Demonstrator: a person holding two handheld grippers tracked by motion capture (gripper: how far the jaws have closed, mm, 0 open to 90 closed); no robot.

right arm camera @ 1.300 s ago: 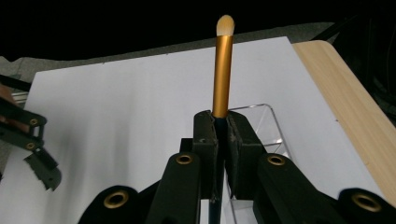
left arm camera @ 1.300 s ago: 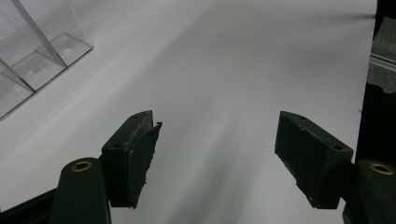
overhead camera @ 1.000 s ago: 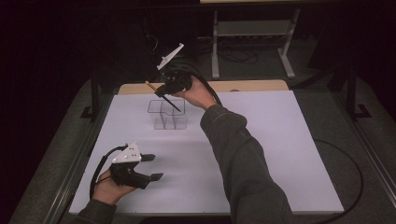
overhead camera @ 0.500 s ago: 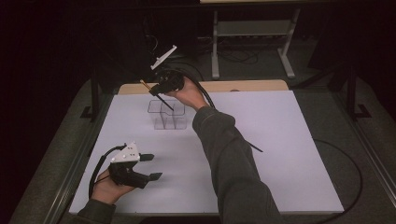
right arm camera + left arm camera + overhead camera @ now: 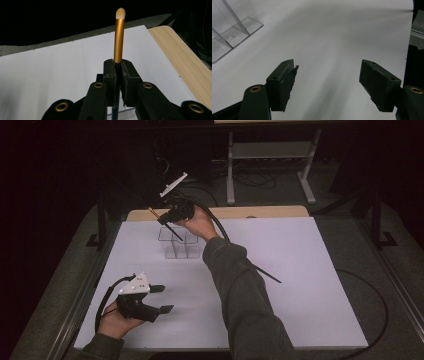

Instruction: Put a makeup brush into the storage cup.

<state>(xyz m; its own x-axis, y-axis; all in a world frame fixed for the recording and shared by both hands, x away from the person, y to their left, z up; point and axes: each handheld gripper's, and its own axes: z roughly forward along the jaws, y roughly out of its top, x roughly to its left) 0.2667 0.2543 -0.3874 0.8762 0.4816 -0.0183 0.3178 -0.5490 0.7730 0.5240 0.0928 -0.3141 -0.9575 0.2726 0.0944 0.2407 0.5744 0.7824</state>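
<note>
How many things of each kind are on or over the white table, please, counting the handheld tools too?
Makeup brush, gold ferrule, clamped in the right tool: 1
Clear compartment organizer: 1
Loose thin black stick lying on the table: 1
Handheld tools, counting the left tool, jaws open and holding nothing: 2
Total: 5

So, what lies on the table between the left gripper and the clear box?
Nothing: in the high view only bare white table lies between the left gripper and the clear box.
</note>
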